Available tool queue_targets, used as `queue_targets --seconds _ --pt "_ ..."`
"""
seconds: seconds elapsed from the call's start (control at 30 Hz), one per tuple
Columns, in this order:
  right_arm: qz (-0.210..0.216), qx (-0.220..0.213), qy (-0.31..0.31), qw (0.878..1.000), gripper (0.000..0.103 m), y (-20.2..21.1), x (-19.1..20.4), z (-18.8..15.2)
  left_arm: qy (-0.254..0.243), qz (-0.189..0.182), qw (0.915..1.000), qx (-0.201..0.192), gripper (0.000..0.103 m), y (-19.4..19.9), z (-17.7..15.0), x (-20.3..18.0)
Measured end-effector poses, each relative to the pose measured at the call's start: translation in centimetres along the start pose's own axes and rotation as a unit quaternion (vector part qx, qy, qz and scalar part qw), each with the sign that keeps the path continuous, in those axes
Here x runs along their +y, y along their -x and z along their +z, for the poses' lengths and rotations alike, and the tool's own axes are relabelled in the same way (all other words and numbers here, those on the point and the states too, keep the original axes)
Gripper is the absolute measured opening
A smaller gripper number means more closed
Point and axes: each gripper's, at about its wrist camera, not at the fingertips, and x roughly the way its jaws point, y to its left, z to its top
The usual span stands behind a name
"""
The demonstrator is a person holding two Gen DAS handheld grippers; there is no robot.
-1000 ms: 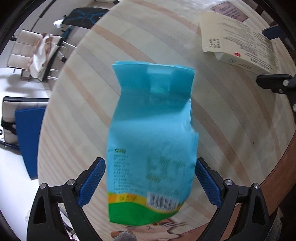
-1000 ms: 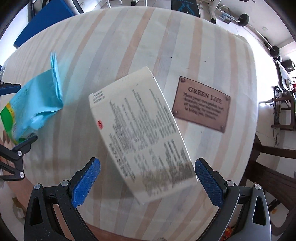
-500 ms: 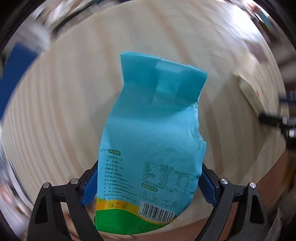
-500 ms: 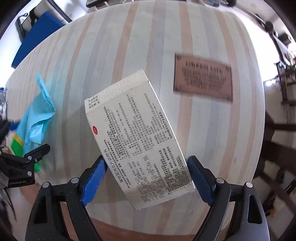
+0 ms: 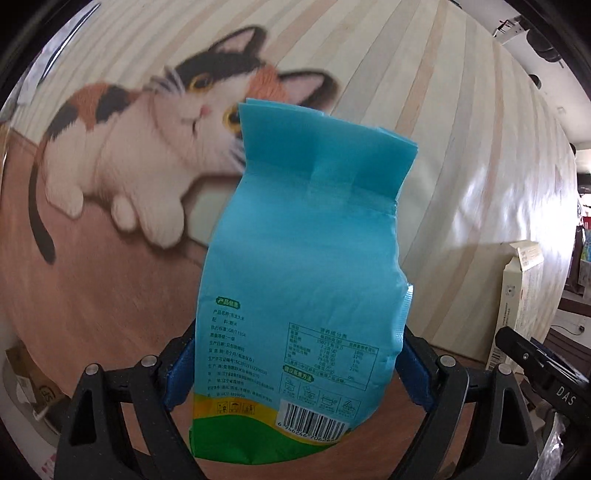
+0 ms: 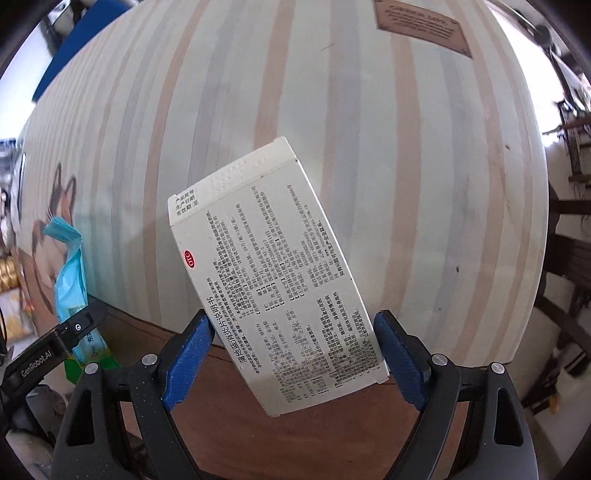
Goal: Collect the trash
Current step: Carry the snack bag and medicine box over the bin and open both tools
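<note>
My left gripper [image 5: 295, 365] is shut on a light blue food bag [image 5: 306, 258] with a green bottom and a barcode, held upright off the table. The bag also shows edge-on in the right wrist view [image 6: 70, 273]. My right gripper [image 6: 293, 354] is shut on a white medicine box [image 6: 273, 288] covered in black print, lifted and tilted above the table's front edge. The box also shows at the right in the left wrist view [image 5: 521, 295]. Both grippers are side by side at the near edge of the striped round table [image 6: 332, 110].
The tablecloth has a printed calico cat [image 5: 155, 129] under the left gripper and a brown "Green Life" plaque print [image 6: 421, 26] at the far side. A blue panel [image 6: 85, 40] stands beyond the table at far left. Cardboard clutter [image 5: 33, 384] lies on the floor, lower left.
Both grippers have closed on their items and lifted them, pulling back to the table's near edge. The left view has swung so the cat print now lies behind the bag.
</note>
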Motion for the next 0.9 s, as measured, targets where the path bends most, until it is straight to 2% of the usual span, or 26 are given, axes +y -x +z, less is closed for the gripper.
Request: queue_targets --seconds 0.07,0.2,0.27,0.43,0.5,0.63,0.7,0.9 --pt "-0.019 0.000 0.018 1.000 0.089 -0.2 0.8 0.0 -0.006 0.005 0.9999 -0.009 0.090 -0.1 0.1 -0.3" --pt "-0.075 -0.013 0.073 0.994 0.091 -0.4 3.0 0.2 -0.008 0.012 0.9997 -0.021 0.090 -0.1 -1.6 -0.9" --pt "-0.088 -0.016 0.097 0.991 0.094 -0.8 4.3 0.3 -0.009 0.015 0.9995 -0.025 0.090 0.0 -2.5 -1.4" --pt "-0.109 -0.027 0.126 0.986 0.094 -1.6 7.4 0.1 -0.007 0.018 0.9992 -0.036 0.090 0.6 -4.4 -1.5" --pt "-0.104 -0.031 0.124 0.986 0.093 -1.8 8.7 -0.2 -0.005 0.018 0.9990 -0.040 0.090 1.3 -5.7 -0.9" --pt "-0.090 -0.046 0.116 0.988 0.081 -1.2 8.1 -0.3 -0.002 0.015 0.9985 -0.052 0.089 2.1 -7.6 -0.2" --pt "-0.083 -0.047 0.113 0.989 0.081 -0.5 7.5 -0.9 0.001 0.014 0.9981 -0.060 0.089 2.4 -7.9 0.4" --pt "-0.052 -0.054 0.112 0.991 0.081 2.7 9.1 -2.8 0.017 0.002 0.9953 -0.095 0.088 5.2 -11.1 2.2"
